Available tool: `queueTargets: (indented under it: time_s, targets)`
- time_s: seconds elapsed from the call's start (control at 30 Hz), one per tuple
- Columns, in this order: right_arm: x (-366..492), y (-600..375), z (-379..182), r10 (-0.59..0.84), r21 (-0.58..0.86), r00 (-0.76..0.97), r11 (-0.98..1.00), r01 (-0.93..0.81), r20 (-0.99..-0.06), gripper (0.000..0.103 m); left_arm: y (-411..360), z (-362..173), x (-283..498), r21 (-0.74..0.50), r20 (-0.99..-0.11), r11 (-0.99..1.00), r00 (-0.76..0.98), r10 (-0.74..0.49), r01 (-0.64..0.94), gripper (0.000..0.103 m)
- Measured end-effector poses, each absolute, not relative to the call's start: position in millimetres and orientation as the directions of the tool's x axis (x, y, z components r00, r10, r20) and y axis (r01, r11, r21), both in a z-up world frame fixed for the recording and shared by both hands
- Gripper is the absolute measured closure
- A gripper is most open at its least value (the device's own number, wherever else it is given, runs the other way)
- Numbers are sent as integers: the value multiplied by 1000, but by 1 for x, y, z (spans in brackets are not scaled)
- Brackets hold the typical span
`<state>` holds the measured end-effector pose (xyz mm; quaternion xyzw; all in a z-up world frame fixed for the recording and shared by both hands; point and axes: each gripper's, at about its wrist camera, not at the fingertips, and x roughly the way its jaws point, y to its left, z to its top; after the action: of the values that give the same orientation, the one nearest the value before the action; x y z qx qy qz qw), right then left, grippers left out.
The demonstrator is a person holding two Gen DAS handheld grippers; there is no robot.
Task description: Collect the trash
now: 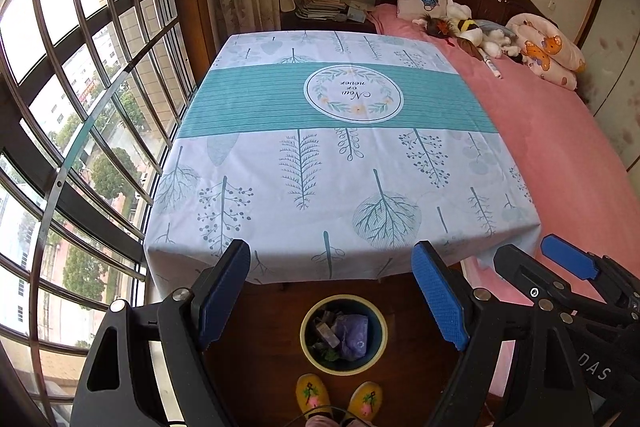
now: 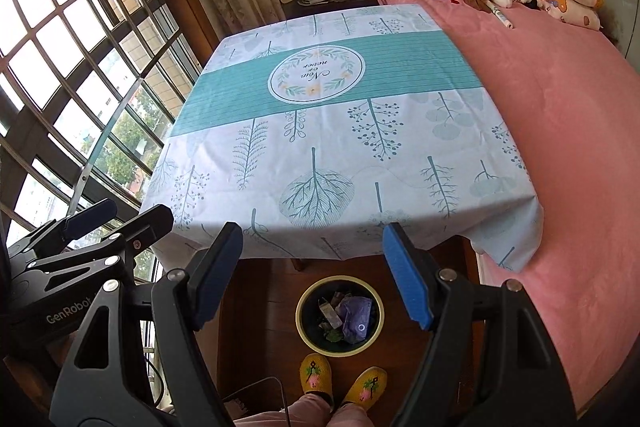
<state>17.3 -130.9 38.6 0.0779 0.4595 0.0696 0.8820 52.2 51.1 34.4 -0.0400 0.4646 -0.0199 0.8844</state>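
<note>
A round trash bin with a pale yellow rim stands on the wooden floor below the table's near edge. Inside lie a purple wrapper and several other scraps. My left gripper hangs open above the bin with nothing between its blue-padded fingers. My right gripper is open too, empty, and also above the bin. In the left wrist view the right gripper shows at the right edge; in the right wrist view the left gripper shows at the left.
A table under a white and teal leaf-print cloth fills the middle. A bed with a pink sheet, pillows and plush toys runs along the right. A barred window is left. The person's feet in yellow slippers stand by the bin.
</note>
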Motion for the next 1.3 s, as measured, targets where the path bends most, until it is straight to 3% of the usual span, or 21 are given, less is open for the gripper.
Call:
queueTargets:
  time_s: [1.3]
  targets:
    - [13,-137,33,192,199,564,979,-50,-803,33,51,28,48,-68,-830,998,555,-53,-7,19]
